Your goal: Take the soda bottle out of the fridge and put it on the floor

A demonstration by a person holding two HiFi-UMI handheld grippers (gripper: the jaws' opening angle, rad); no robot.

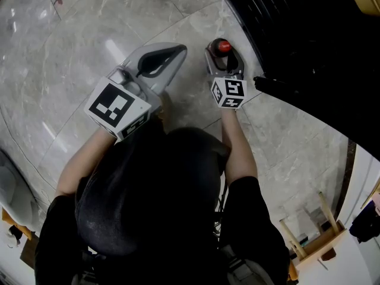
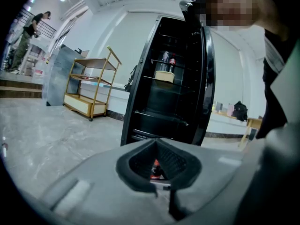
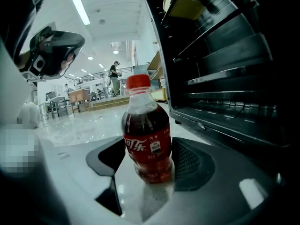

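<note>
- Floor point(image 1: 89, 28): pale marble tile; bears the bottle.
- Fridge point(image 1: 309, 46): black, stands open at the person's right; shows dark wire shelves in the right gripper view and a few items on an upper shelf in the left gripper view.
- Person point(image 1: 154, 200): dark clothing, bends over the floor with both arms reaching forward.
- Cart point(image 2: 91, 88): yellow frame, stands well apart from the fridge, against the far wall.
- Left gripper point(image 1: 178, 51): hangs above the floor to the left of the bottle, apart from it; jaws nearly together, tips meeting, nothing held.
- Right gripper point(image 1: 224, 51): sits low beside the fridge; jaws stand wide with the bottle between them.
- Pads: one at view left point(image 3: 110, 156) clears the bottle with bare floor showing in the gap; one at view right point(image 3: 190, 163) lies close against the label, contact not determinable.
- Cubes: large marker cube point(image 1: 117, 108) on the left gripper, smaller-looking one point(image 1: 228, 92) on the right.
- Bottle point(image 3: 146, 135): dark soda, red label; stands upright on the floor just outside the fridge.
- Cap point(image 3: 138, 82): red, screwed on.
</note>
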